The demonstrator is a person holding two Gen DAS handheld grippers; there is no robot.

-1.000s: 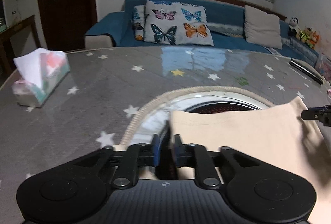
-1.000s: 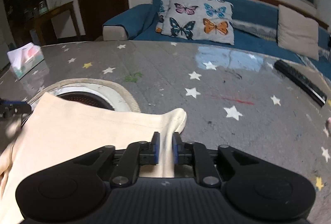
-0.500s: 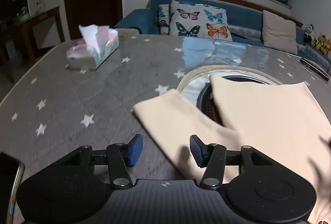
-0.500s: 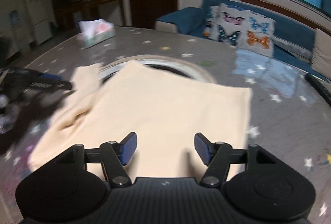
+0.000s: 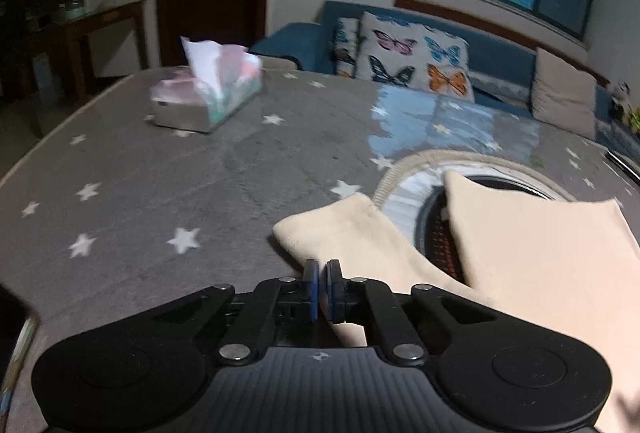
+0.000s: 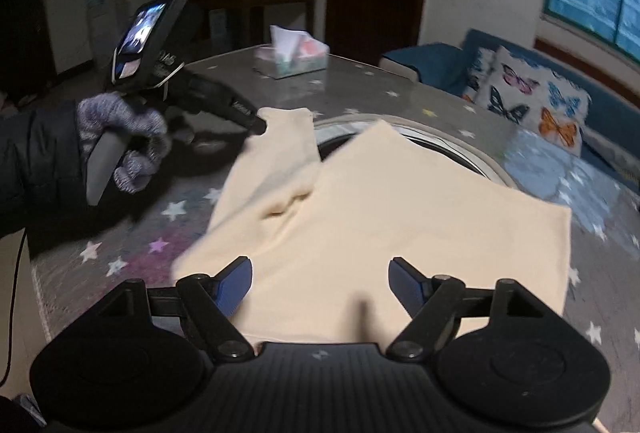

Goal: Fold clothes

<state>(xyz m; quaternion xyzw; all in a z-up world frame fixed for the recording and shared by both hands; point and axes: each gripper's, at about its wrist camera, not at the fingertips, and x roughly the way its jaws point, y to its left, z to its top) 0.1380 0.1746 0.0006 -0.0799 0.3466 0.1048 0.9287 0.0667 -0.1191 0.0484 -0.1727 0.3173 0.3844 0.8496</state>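
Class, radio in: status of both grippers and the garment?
Left gripper shut on sleeve. Right gripper open above cream garment. Tissue box well clear.

Cream garment (image 6: 404,217), folded flat on starred table, sleeve (image 5: 352,237) spread leftward

The left gripper (image 5: 322,287) has its two blue pads pressed nearly together, pinching the edge of the sleeve (image 5: 352,233) at its tips. From the right wrist view it reaches forward and slightly down, held by a hand (image 6: 120,141) in a grey knit glove below a dark jacket cuff. The right gripper (image 6: 320,283) is spread wide, its blue fingertips (image 6: 234,281) well apart, hovering with nothing between them.
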